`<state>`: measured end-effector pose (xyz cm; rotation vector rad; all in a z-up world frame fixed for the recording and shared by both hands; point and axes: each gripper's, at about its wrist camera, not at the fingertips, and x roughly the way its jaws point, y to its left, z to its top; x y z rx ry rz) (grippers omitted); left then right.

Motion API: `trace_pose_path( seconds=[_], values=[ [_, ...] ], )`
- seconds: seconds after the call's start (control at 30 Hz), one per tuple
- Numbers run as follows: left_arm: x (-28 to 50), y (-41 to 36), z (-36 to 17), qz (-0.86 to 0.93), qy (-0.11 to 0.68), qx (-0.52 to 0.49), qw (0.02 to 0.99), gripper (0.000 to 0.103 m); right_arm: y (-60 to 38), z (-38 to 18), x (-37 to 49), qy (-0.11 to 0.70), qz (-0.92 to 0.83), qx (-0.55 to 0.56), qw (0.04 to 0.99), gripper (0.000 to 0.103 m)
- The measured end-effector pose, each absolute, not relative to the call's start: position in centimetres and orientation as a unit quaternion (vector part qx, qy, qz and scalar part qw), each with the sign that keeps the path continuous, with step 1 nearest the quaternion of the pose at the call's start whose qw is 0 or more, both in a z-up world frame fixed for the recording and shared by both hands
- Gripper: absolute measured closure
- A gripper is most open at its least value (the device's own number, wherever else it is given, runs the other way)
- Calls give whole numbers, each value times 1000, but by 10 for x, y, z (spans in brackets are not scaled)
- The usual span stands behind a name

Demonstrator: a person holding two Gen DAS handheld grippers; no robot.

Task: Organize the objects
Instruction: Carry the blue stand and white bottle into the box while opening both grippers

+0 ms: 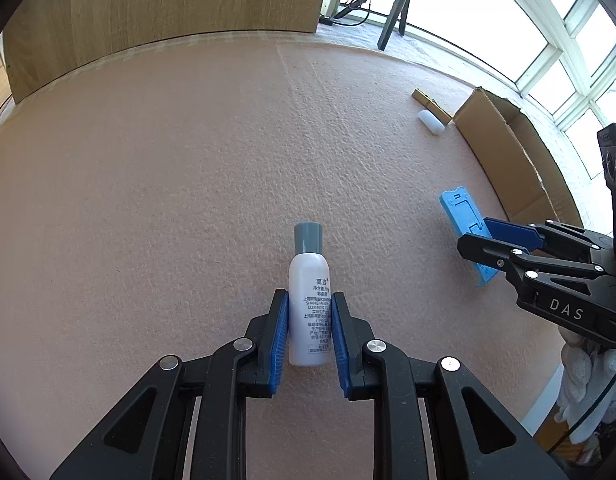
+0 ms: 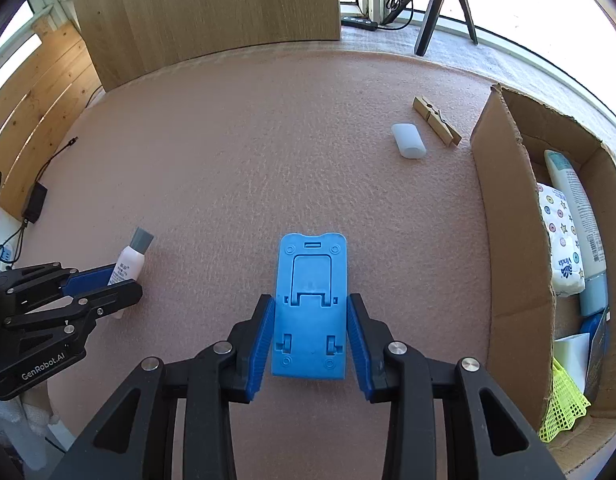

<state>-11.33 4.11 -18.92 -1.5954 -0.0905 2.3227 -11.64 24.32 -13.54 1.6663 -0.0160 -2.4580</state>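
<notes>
A white bottle [image 1: 310, 304] with a grey cap lies on the pink mat, between the blue pads of my left gripper [image 1: 310, 300]. The pads touch its sides. It also shows in the right wrist view [image 2: 128, 262]. A blue plastic phone stand [image 2: 310, 304] lies flat between the pads of my right gripper [image 2: 312, 304], which press its edges. In the left wrist view the stand [image 1: 460, 210] sits under the right gripper [image 1: 484, 240]. A cardboard box [image 2: 512, 240] stands at the right.
A wooden clothespin [image 2: 436, 120] and a small white capsule-shaped case [image 2: 408, 140] lie on the mat near the box's far corner. The box holds a tissue pack [image 2: 560, 248], a tube and a yellow net. A wooden panel [image 2: 208, 4] and a tripod [image 2: 440, 4] stand behind.
</notes>
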Motion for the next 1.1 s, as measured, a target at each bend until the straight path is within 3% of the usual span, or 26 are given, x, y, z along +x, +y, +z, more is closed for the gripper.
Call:
trace_pose_path(
  seconds=[0.4,0.77,1.1],
  values=[
    [-106,82,-138,829,-9,-522,198,81,274,-85,-81,-17,-855,512,83,70],
    [-117,165,-95,838,36,-482,254,81,336,-47,-56,-41,-877,477,34,70],
    [-129,236,-85,832,66,-464,296,81,400,-36,-41,-56,-884,463,-21,70]
  ],
)
